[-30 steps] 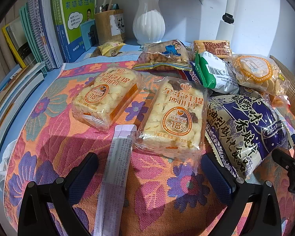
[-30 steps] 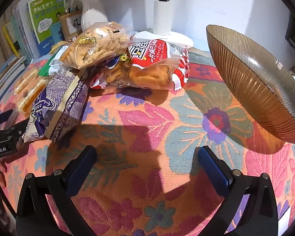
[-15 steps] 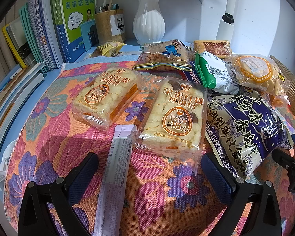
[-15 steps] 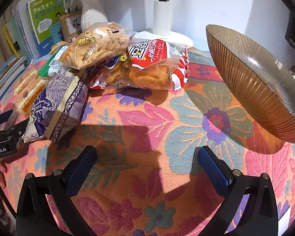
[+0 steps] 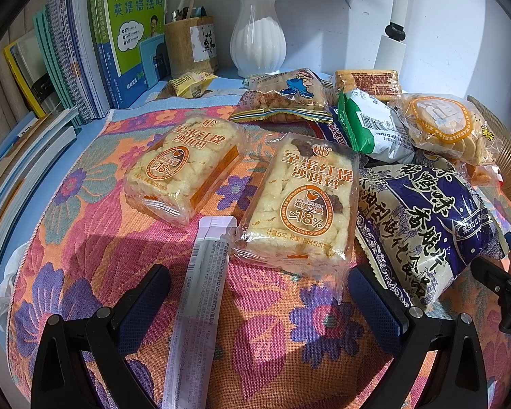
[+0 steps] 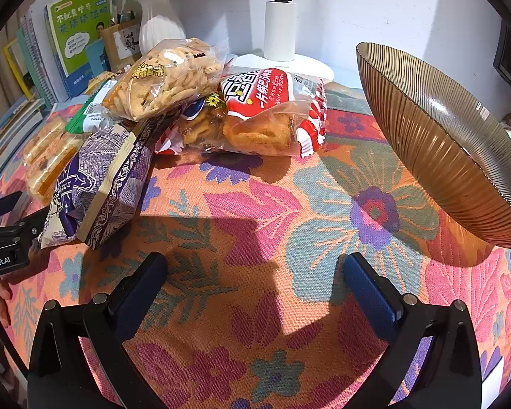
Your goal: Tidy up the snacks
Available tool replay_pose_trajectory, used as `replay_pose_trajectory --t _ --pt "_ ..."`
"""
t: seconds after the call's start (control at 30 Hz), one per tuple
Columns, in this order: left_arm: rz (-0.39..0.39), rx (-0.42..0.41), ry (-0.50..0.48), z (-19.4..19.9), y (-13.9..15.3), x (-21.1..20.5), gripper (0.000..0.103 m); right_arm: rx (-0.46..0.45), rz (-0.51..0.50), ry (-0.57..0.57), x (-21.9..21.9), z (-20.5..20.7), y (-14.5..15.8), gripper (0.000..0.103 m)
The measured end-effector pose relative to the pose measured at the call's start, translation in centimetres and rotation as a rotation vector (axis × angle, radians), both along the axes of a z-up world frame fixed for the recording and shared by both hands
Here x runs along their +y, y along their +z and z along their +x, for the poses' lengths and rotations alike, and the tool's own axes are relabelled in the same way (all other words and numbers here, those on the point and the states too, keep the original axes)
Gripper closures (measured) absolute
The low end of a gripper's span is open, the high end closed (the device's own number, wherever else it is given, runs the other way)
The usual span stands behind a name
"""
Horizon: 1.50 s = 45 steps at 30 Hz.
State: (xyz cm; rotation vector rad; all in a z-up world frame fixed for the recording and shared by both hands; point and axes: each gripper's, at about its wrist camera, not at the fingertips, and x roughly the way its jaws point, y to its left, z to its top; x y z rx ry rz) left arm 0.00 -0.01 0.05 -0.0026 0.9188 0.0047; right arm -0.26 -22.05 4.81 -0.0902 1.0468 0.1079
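Several snack packs lie on a floral cloth (image 5: pixel 272 341). In the left wrist view two clear egg-cake packs (image 5: pixel 184 170) (image 5: pixel 303 204) lie ahead, with a long pale stick sachet (image 5: pixel 201 293) running between my fingers. A purple-and-white bag (image 5: pixel 426 225) lies to the right. My left gripper (image 5: pixel 259 293) is open and empty, low over the cloth. In the right wrist view a red-and-white chip bag (image 6: pixel 272 112), a clear cracker bag (image 6: pixel 163 78) and the purple bag (image 6: pixel 98 184) are piled at the back left. A ribbed amber bowl (image 6: pixel 453 156) stands right. My right gripper (image 6: pixel 255 286) is open and empty.
Books (image 5: pixel 78 64), a pen holder (image 5: pixel 190 47) and a white vase (image 5: pixel 257 37) line the back wall. A white lamp base (image 6: pixel 282 61) stands behind the pile. More packs, green-white (image 5: pixel 371 126) and orange-labelled (image 5: pixel 446 126), lie at the back right.
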Motion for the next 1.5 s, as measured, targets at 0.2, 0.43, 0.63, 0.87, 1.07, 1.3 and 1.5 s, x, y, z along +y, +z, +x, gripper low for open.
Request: replay_pose_trajectory --t 0.2,0.43,0.63,0.87,1.07,1.3,1.5 --pt "0.000 0.000 0.000 0.00 0.00 0.00 0.000 0.000 0.000 0.000 0.03 0.03 0.00 0.000" --pt "0.000 0.000 0.000 0.00 0.00 0.00 0.000 0.000 0.000 0.000 0.02 0.02 0.01 0.000" --pt "0.000 0.000 0.000 0.00 0.00 0.00 0.000 0.000 0.000 0.000 0.01 0.02 0.01 0.000" --pt "0.000 0.000 0.000 0.00 0.01 -0.01 0.000 0.000 -0.001 0.000 0.02 0.02 0.01 0.000" --pt "0.001 0.000 0.000 0.00 0.00 -0.01 0.000 -0.001 0.000 0.000 0.02 0.03 0.00 0.000" --pt "0.001 0.000 0.000 0.00 0.01 -0.01 0.000 0.003 -0.001 -0.010 -0.06 0.31 -0.08 0.000" --pt "0.001 0.000 0.000 0.00 -0.01 -0.01 0.000 0.002 -0.005 -0.015 0.03 0.54 -0.16 0.000"
